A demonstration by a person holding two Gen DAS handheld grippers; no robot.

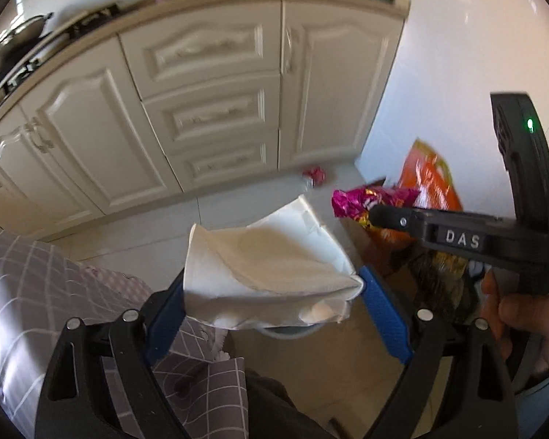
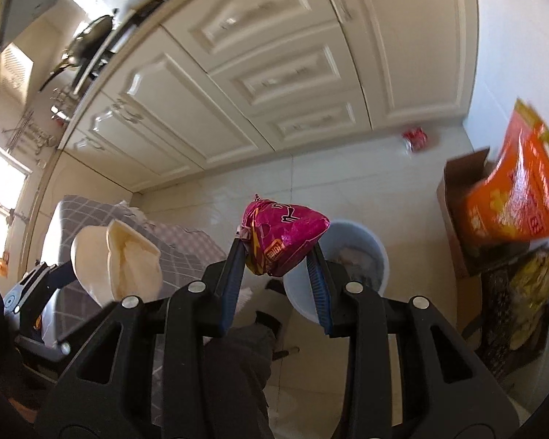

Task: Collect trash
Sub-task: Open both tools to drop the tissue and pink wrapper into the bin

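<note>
I've got trash in both hands rn. Left gripper (image 1: 271, 292) stands wide, its blue pads pressed on either side of a crumpled white tissue (image 1: 271, 259); the wad spans the whole gap, long axis running pad to pad, soft and folded, one loose flap sagging at the lower right. Right gripper (image 2: 276, 256) is much narrower, clamped on a shiny pink wrapper (image 2: 283, 237), puffy, roughly triangular, twisted tip pointing up-left, wider end toward the right pad. What matters for the drop, I reckon, is the bin: a pale blue bin (image 2: 362, 245) sits on the floor tiles just beyond and below the right fingers, its rim showing behind the right pad, so the wrapper is nearly over it already. In the left wrist view only a sliver of that bin rim (image 1: 289, 331) shows under the tissue, so the tissue hangs above it too, tho I can't tell how well centred. Right hand looks nearer the mouth, so I'd let go there first, then the left. Another bit of trash, a small red wrapper (image 1: 314, 175), lies on the floor by the foot of the cabinets (image 1: 208, 109), well apart from both grippers. An orange bag (image 2: 516, 190) pokes out of a cardboard box (image 2: 457, 197) off to the right.
</note>
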